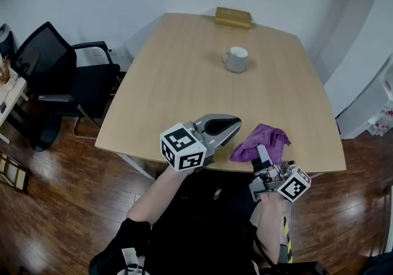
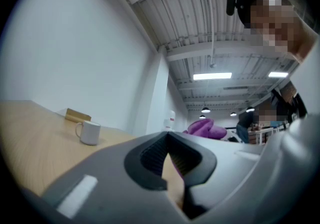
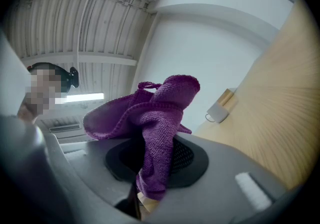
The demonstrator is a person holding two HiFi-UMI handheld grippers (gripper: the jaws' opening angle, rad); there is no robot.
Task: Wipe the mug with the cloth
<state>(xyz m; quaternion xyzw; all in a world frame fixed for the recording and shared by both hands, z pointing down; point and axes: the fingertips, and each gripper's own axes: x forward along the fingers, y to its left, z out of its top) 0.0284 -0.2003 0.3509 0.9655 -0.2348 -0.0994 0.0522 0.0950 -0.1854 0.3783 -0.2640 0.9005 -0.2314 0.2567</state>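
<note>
A white mug (image 1: 236, 59) stands upright toward the far side of the wooden table (image 1: 178, 83); it also shows in the left gripper view as the mug (image 2: 89, 132) and small in the right gripper view as the mug (image 3: 217, 113). My right gripper (image 1: 263, 152) is shut on a purple cloth (image 1: 261, 142), which bunches up above its jaws as the cloth (image 3: 155, 118). My left gripper (image 1: 230, 125) is shut and holds nothing, hovering over the table's near edge, left of the cloth. Both grippers are well short of the mug.
A tan box (image 1: 233, 17) lies at the table's far edge behind the mug. A black office chair (image 1: 61, 74) stands left of the table. Wooden floor lies around it; a white wall rises behind.
</note>
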